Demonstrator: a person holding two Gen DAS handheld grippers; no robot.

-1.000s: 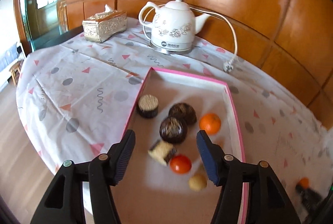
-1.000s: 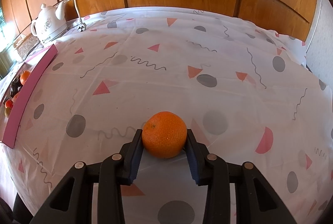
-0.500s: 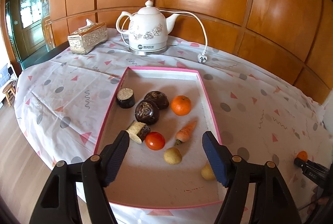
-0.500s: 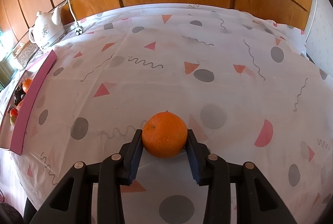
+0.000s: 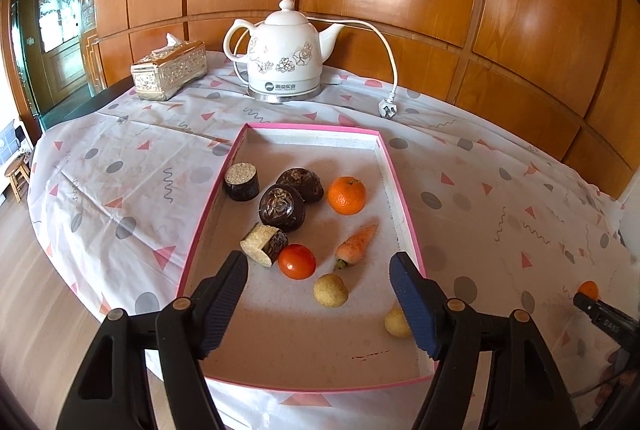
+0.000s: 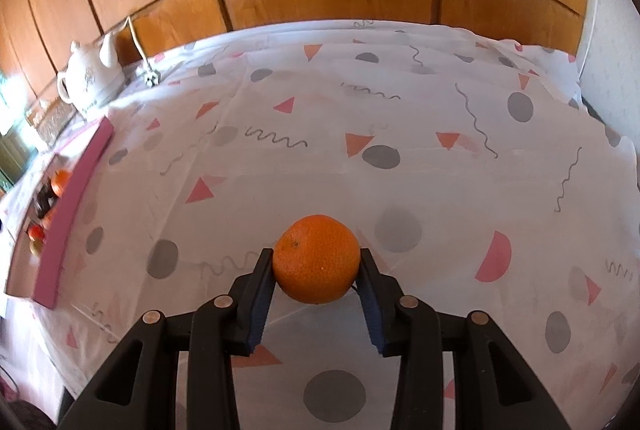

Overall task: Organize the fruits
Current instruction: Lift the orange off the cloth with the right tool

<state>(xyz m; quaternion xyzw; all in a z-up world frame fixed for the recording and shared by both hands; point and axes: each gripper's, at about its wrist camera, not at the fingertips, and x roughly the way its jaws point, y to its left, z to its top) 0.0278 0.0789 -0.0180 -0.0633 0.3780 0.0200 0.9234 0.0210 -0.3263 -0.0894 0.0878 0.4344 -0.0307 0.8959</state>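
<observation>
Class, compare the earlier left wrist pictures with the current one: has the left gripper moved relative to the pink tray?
Yes. The left gripper has drawn back from the pink tray, which now shows whole with the kettle beyond; its empty jaws have just been opening.

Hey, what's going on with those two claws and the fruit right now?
Left gripper open above pink tray, jaws just widened, nothing between. Right gripper shut on orange. Tablecloth toward tray clear.

Your left gripper [image 5: 320, 272] points steeply down, fingers [image 5: 224, 294] have just been opening, now spread wide with nothing pressed between them. Your right gripper [image 6: 317, 262] tilts down too, fingers [image 6: 260, 282] clamped on an orange [image 6: 316, 258].
</observation>
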